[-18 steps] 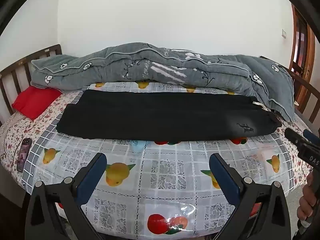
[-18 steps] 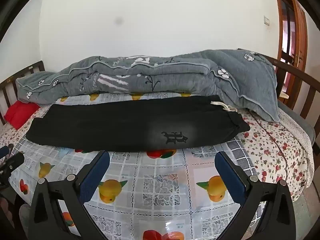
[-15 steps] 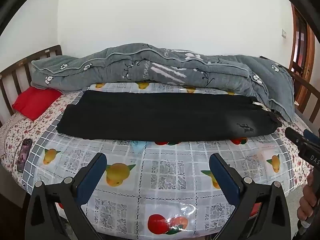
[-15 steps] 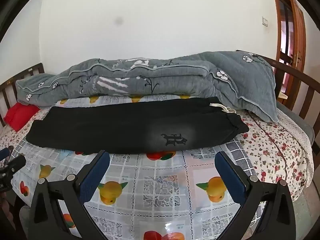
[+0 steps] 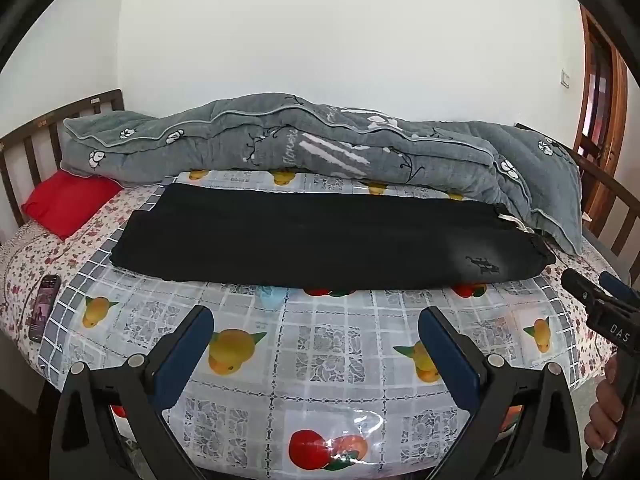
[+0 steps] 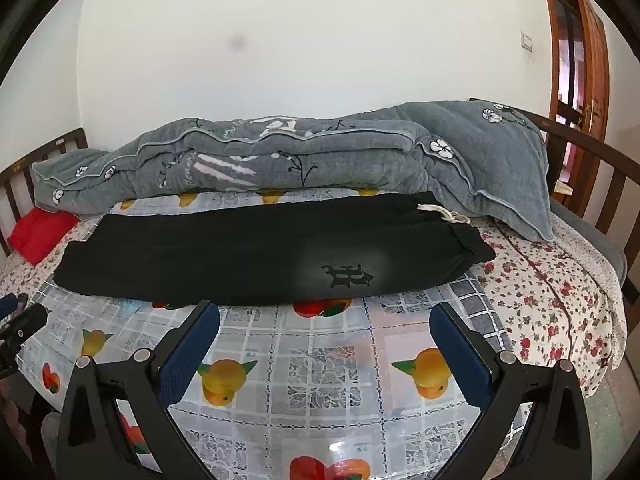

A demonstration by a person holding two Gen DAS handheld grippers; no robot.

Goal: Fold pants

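Black pants (image 5: 312,236) (image 6: 256,256) lie flat across the bed, folded lengthwise, leg ends at the left and the waist with a white drawstring (image 6: 440,212) at the right. A dark emblem (image 6: 346,276) shows near the waist. My left gripper (image 5: 316,328) hovers open above the fruit-print cloth (image 5: 320,344), short of the pants' near edge. My right gripper (image 6: 326,324) is open too, just before the near edge below the emblem. Neither holds anything. The right gripper's body (image 5: 600,304) and a hand show at the left view's right edge.
A rolled grey quilt (image 5: 320,148) lies along the wall behind the pants. A red pillow (image 5: 68,200) sits at the left by the wooden headboard (image 5: 24,148). A phone (image 5: 44,306) rests at the bed's left edge. A wooden rail (image 6: 592,160) and door stand at the right.
Both grippers have shifted slightly, the right one nearer the pants. The pants have not moved and both grippers stay open.
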